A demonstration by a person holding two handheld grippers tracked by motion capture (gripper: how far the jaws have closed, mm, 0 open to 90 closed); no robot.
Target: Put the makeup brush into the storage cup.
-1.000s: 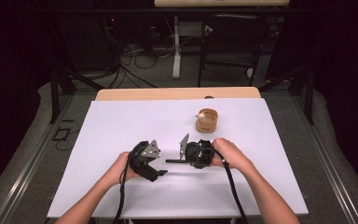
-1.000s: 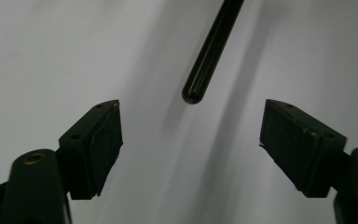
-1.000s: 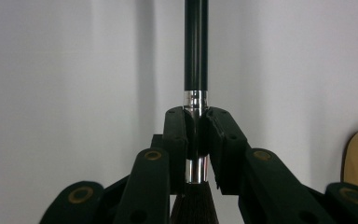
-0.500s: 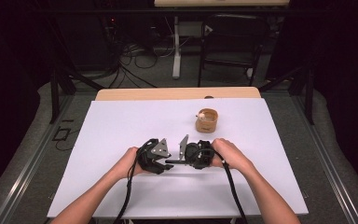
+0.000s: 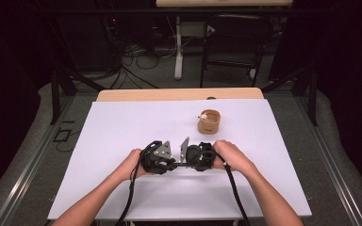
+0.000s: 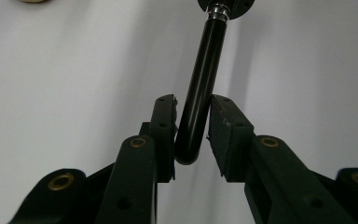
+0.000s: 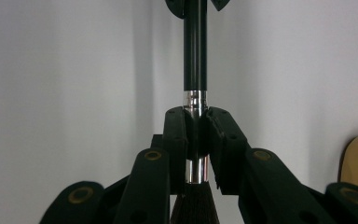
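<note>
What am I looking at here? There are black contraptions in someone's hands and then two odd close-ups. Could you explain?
No robot here: a person sits at a white table and holds a hand-worked tool in each hand, each ending in two-jawed tongs. The wide picture comes from a camera above the table. Each close-up comes from a small camera riding on one tool, looking along its jaws.

The right tongs are clamped on the silver collar of a brush, with dark bristles showing below. Its black handle reaches across to the left tongs, whose jaws stand either side of the rounded handle end; whether they grip it I cannot tell.

Farther back on the table stands a small round wooden holder with something pale at its rim.
</note>
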